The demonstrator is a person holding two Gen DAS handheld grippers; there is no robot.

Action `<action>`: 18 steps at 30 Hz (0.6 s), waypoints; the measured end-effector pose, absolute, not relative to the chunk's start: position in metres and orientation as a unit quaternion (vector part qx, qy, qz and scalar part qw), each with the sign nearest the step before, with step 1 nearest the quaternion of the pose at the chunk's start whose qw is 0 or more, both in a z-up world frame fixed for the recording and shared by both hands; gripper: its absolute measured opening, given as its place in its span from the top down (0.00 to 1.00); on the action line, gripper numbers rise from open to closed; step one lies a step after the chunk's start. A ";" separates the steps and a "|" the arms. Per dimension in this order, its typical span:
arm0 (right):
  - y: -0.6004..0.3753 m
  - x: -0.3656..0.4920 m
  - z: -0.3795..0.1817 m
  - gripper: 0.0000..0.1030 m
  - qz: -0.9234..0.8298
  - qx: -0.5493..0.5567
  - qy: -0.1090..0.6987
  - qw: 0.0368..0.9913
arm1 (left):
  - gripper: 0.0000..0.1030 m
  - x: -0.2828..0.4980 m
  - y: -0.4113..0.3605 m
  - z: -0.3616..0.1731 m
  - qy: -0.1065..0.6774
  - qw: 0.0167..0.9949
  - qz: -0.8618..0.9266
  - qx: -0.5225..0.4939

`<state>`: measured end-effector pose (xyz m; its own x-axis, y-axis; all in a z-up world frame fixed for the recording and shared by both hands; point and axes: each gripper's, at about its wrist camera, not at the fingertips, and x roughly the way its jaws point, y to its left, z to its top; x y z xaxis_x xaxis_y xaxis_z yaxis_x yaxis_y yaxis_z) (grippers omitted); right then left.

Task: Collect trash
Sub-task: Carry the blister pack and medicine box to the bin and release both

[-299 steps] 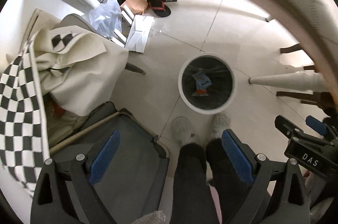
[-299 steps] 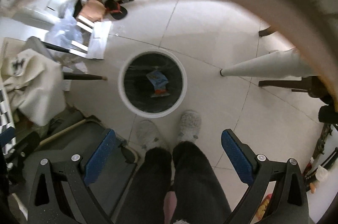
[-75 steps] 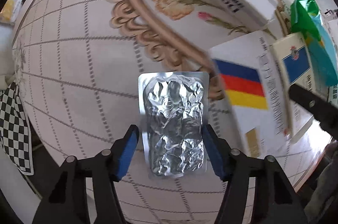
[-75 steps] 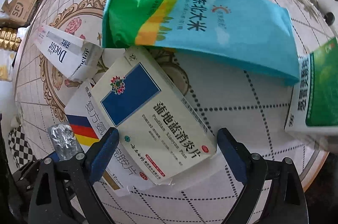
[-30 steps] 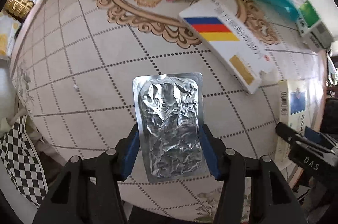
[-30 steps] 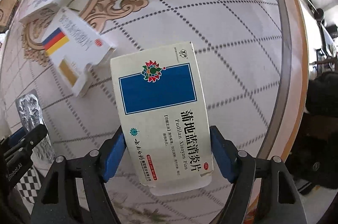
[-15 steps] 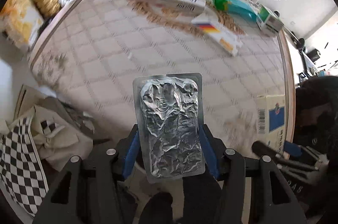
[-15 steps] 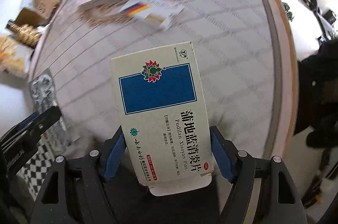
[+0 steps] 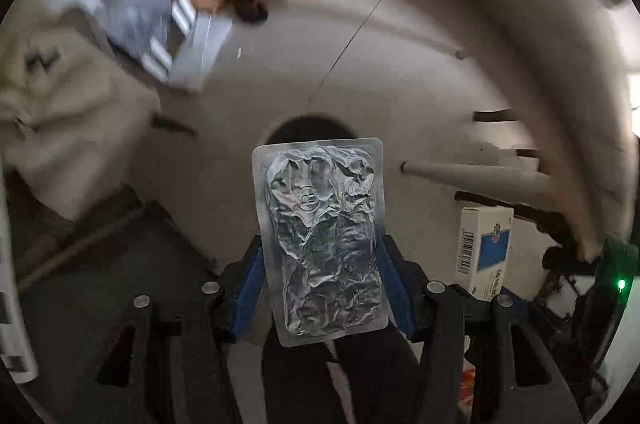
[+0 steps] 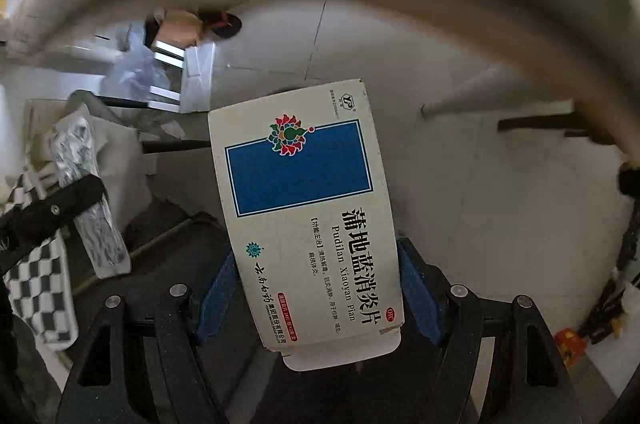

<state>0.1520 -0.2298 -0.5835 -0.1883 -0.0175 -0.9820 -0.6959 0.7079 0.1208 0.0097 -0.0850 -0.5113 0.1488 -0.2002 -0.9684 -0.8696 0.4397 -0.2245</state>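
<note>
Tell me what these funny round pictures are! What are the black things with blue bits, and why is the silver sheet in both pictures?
Each picture comes from a little camera with a very wide lens, fixed on a grabbing tool that a person holds, one in each hand. The black arms with blue pads are its tongs.

The left tongs pinch a crinkly silver pill sheet. The right tongs pinch a white medicine box with a blue rectangle.

Each camera also catches the other tool, so the silver sheet shows at the left edge of the right picture, and the box at the right of the left picture.

Both look down at a pale tiled floor. Behind the silver sheet a dark round opening peeks out, probably the bin.
</note>
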 end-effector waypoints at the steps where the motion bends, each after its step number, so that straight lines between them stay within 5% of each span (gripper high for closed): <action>1: -0.228 0.152 -0.606 0.25 0.289 -0.246 0.719 0.582 | 0.50 0.010 -0.082 -0.537 0.595 0.600 0.266 -0.464; 7: -0.210 0.164 -0.732 0.25 0.292 -0.248 0.728 0.569 | 0.50 0.020 -0.063 -0.672 0.601 0.564 0.239 -0.514; 15: -0.180 0.180 -0.849 0.24 0.304 -0.250 0.735 0.552 | 0.48 0.031 -0.052 -0.755 0.612 0.535 0.224 -0.538; 17: -0.173 0.181 -0.865 0.22 0.313 -0.258 0.729 0.552 | 0.25 0.028 -0.052 -0.758 0.616 0.536 0.226 -0.531; 18: -0.171 0.181 -0.869 0.11 0.316 -0.263 0.727 0.551 | 0.19 0.027 -0.053 -0.758 0.619 0.537 0.230 -0.525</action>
<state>0.1807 -0.1714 -0.8693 -0.2557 -0.0338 -0.9662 -0.7295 0.6626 0.1698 0.0266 -0.0526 -0.7578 0.1282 -0.4025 -0.9064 -0.8974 0.3420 -0.2788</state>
